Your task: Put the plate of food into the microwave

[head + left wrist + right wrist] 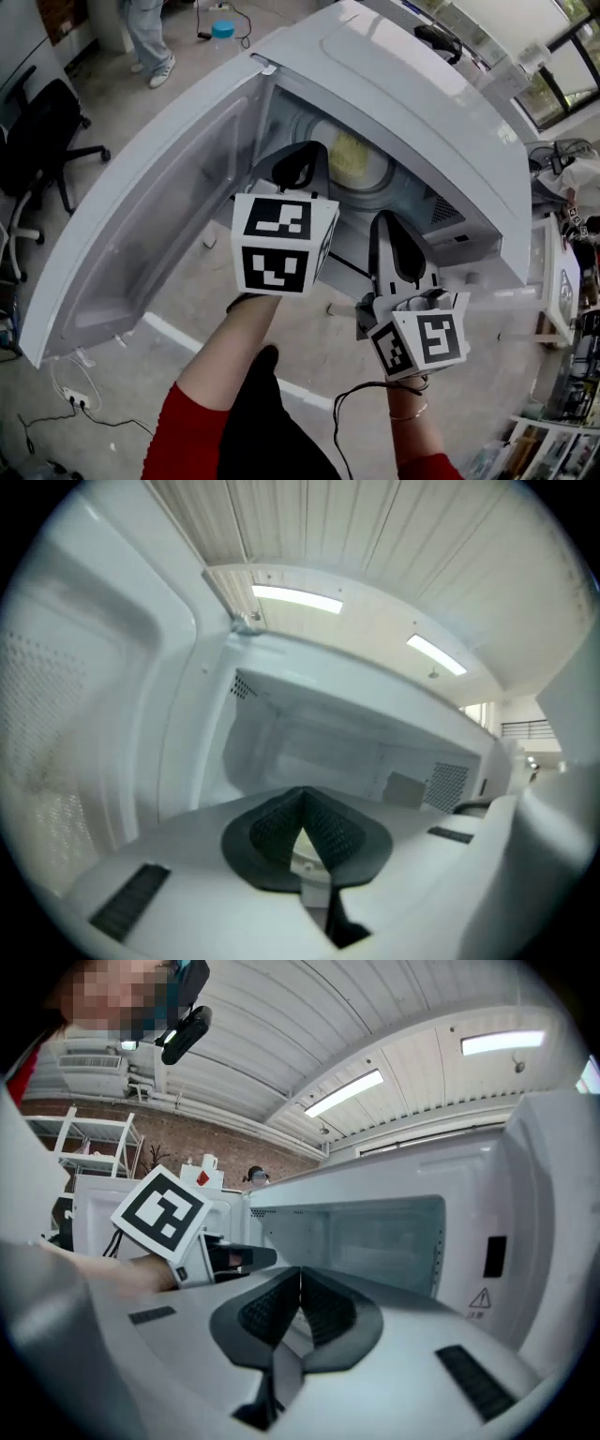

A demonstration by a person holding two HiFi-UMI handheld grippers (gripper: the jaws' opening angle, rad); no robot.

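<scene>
1. White microwave (450,141), with its door (141,234) swung wide to your left. The plate of food (356,157) sits inside on the cavity floor, yellow food showing.
2. Left tool (305,159): jaws together, nothing between them, tips at the cavity mouth.
3. Right tool (394,225): jaws together, empty, lower and outside the opening.
4. The plate lies ahead of your left tool, deeper in and slightly right. Left is the nearer tool.
5. Judgement: placement looks done. Draw both tools straight back, clear of the door.

Left gripper (302,804): jaws closed tip to tip, nothing held. Beyond the fingers (272,832): microwave (328,747), white cavity open. Left of the fingers: microwave door (84,714), swung wide. Above: ceiling lights (295,597).
</scene>
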